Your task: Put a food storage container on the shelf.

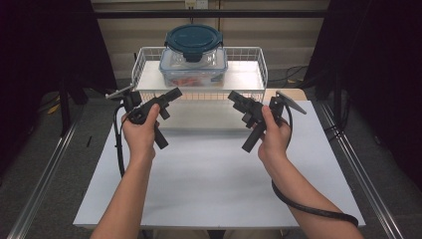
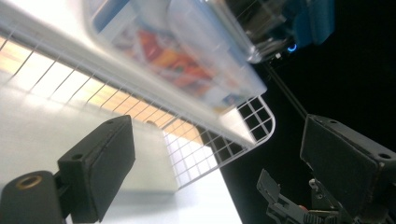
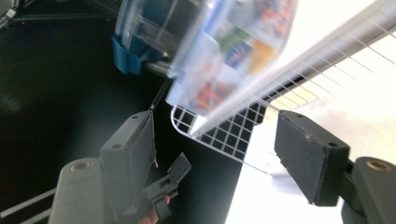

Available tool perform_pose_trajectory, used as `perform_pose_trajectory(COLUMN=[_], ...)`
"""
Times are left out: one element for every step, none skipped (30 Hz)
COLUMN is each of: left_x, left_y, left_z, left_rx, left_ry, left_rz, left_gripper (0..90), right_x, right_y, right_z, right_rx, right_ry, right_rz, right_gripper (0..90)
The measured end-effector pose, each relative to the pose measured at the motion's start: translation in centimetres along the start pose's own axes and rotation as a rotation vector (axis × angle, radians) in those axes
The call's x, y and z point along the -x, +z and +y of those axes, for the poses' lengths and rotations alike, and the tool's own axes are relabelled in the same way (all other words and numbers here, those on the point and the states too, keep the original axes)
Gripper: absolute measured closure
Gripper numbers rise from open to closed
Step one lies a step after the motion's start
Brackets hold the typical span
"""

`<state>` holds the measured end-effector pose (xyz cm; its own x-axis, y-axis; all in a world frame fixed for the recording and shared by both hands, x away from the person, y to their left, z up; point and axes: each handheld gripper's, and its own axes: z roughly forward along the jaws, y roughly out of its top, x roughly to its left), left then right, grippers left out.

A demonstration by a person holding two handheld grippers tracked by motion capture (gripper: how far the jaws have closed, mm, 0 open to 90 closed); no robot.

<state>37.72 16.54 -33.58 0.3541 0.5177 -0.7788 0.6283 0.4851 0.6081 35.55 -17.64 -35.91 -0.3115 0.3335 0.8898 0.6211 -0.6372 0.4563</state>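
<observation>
A white wire basket (image 1: 251,67) sits at 12 o'clock on the white tabletop (image 1: 214,179). Inside it, a clear rectangular container (image 1: 193,68) holds colourful contents, and a round container with a dark teal lid (image 1: 193,41) is stacked on top. The left tool (image 1: 171,94) hovers at the basket's 7 o'clock, the right tool (image 1: 235,98) at its 5 o'clock. Both tools' jaws stand wide, with nothing between them, near the basket's front rim but apart from it.

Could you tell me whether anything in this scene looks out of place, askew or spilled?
Nothing stands out. The two lidded containers sit stacked squarely in the white wire basket, lids on, nothing spilled. Both the left gripper and right gripper are open and empty.
</observation>
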Motion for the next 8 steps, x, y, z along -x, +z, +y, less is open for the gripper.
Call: perform_pose_trajectory(left_x=[-0.5,-0.7,-1.0,-1.3,-1.6,-1.9,-2.3,-2.7], left_y=[-0.3,-0.5,-0.7,-0.7,-0.9,-1.0,-1.1,-1.2], left_z=[-0.6,-1.0,-1.3,-1.6,-2.0,-2.3,-2.5,-2.8], left_rx=[-0.005,-0.008,-0.014,-0.018,-0.026,-0.024,-0.035,-0.039], left_ry=[0.007,-0.001,0.005,0.005,0.002,0.008,0.019,0.005], left_rz=[0.005,0.005,0.005,0.007,0.014,0.023,0.035,0.04], left_gripper=[9.3,8.9,8.7,8.5,8.0,8.0,7.8,7.4], right_x=[0.8,1.1,1.5,1.7,2.0,2.3,2.6,2.9], right_y=[-0.5,-0.6,-0.9,-1.1,-1.3,-1.6,-1.8,-2.1], right_z=[-0.5,-0.6,-0.8,-0.9,-1.1,-1.3,-1.5,-1.7], right_rx=[-0.008,-0.009,-0.016,-0.013,-0.015,-0.024,-0.03,-0.038], right_ry=[-0.007,-0.01,-0.013,-0.017,-0.02,-0.023,-0.032,-0.046], right_rz=[-0.013,-0.017,-0.022,-0.023,-0.025,-0.029,-0.026,-0.028], right_gripper=[28.2,27.9,27.7,27.3,26.7,26.0,25.6,24.8])
